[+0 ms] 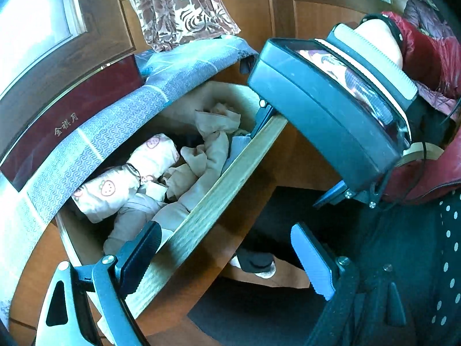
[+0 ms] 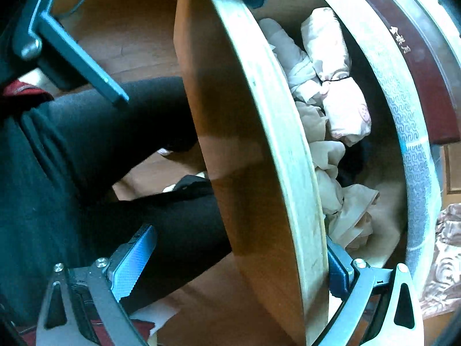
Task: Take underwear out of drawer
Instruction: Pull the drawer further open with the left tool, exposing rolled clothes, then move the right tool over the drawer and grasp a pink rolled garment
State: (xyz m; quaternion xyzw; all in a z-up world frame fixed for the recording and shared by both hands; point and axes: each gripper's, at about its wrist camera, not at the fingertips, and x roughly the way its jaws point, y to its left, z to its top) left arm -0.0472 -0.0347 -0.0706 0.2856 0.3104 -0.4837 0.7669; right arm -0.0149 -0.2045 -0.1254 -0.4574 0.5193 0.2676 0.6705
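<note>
The wooden drawer (image 1: 219, 190) is pulled out. Inside lies a pink-white rolled bundle of underwear (image 1: 126, 178) with cartoon prints, tied by a black band, and it also shows in the right wrist view (image 2: 337, 86). Crumpled beige garments (image 1: 207, 150) (image 2: 328, 155) fill the space beside it. My left gripper (image 1: 227, 259) is open and straddles the drawer's front panel, one finger inside and one outside. My right gripper (image 2: 234, 266) is open and straddles the same panel (image 2: 288, 144) from the opposite end. Neither holds any cloth.
A blue patterned sheet (image 1: 115, 132) overhangs the drawer's back, with a dark red box (image 1: 66, 127) with gold characters behind it. A brown curtain (image 1: 184, 5) hangs beyond. The person's black-trousered legs (image 2: 100, 144) stand on the wooden floor in front of the drawer.
</note>
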